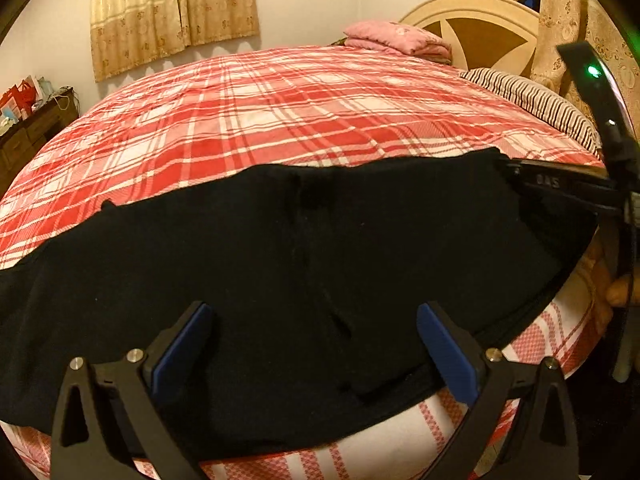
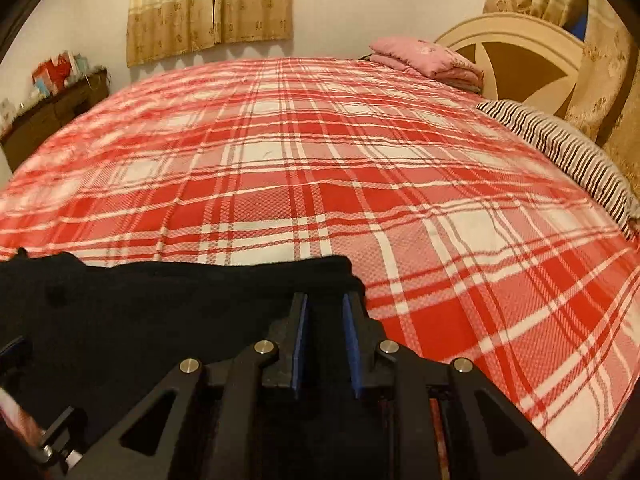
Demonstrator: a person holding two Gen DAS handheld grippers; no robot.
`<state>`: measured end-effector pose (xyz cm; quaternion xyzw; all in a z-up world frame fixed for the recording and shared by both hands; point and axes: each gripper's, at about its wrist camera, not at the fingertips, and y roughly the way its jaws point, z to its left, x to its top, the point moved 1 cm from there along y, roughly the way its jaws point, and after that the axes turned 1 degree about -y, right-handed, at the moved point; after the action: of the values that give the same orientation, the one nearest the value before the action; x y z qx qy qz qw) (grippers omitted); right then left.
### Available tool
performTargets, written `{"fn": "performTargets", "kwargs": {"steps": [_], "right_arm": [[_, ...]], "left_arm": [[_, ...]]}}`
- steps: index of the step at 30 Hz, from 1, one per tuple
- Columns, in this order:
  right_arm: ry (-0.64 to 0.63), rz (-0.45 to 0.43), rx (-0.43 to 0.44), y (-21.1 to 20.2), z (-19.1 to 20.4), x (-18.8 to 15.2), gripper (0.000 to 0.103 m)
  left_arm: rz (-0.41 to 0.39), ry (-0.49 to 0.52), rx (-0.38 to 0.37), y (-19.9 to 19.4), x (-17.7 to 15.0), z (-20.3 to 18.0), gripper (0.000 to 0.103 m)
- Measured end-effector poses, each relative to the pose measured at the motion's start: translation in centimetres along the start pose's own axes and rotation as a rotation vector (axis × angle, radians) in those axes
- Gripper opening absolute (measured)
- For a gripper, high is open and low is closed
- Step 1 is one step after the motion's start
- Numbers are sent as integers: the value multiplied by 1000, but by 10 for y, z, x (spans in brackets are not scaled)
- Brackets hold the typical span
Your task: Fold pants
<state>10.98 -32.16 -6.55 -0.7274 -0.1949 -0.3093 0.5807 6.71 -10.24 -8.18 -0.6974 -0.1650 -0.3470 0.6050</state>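
Black pants [image 1: 280, 260] lie spread across the near edge of a bed with a red and white plaid cover [image 1: 260, 112]. My left gripper [image 1: 316, 328] hovers over the middle of the pants, open wide, with its blue pads [image 1: 448, 352] far apart and nothing pinched. In the right wrist view my right gripper [image 2: 325, 332] is shut on the far right corner of the pants [image 2: 160, 312], with dark cloth between its narrow blue pads. The left wrist view shows that right gripper [image 1: 514, 170] at the pants' right corner.
A folded pink blanket [image 1: 396, 38] and a striped pillow [image 1: 532, 100] lie by the cream headboard [image 1: 480, 20] at the far right. A dark dresser [image 1: 32, 128] with clutter stands at the left wall. A hand [image 1: 616, 288] shows at the right edge.
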Motion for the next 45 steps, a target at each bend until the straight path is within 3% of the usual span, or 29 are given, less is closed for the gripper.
{"fn": "performTargets", "kwargs": {"steps": [9, 13, 16, 19, 22, 24, 29, 31, 33, 36, 45], "right_arm": [[-23, -48, -35, -1, 4, -5, 20], [24, -78, -5, -4, -3, -9, 20], [39, -92, 9, -6, -5, -11, 21], [35, -98, 7, -6, -4, -11, 21], [37, -100, 6, -6, -3, -11, 21], [39, -101, 7, -6, -4, -11, 21], [40, -103, 6, -6, -4, -11, 21], [40, -103, 6, -6, -5, -12, 21], [40, -102, 7, -6, -5, -12, 21], [38, -104, 3, -7, -4, -12, 21], [39, -104, 2, -7, -5, -12, 22]], "left_arm": [[16, -6, -14, -8, 4, 10, 103], [-45, -55, 66, -34, -1, 52, 103], [-79, -165, 183, -60, -13, 112, 103], [-123, -373, 334, -92, -40, 189, 103], [-174, -543, 438, -119, -71, 244, 103], [-185, -630, 456, -127, -88, 269, 103], [-192, -698, 433, -121, -103, 285, 103], [-173, -711, 398, -110, -106, 283, 96], [-176, -684, 418, -105, -106, 276, 95], [-183, -651, 363, -105, -99, 266, 76], [-291, -774, 214, -121, -102, 282, 75]]}}
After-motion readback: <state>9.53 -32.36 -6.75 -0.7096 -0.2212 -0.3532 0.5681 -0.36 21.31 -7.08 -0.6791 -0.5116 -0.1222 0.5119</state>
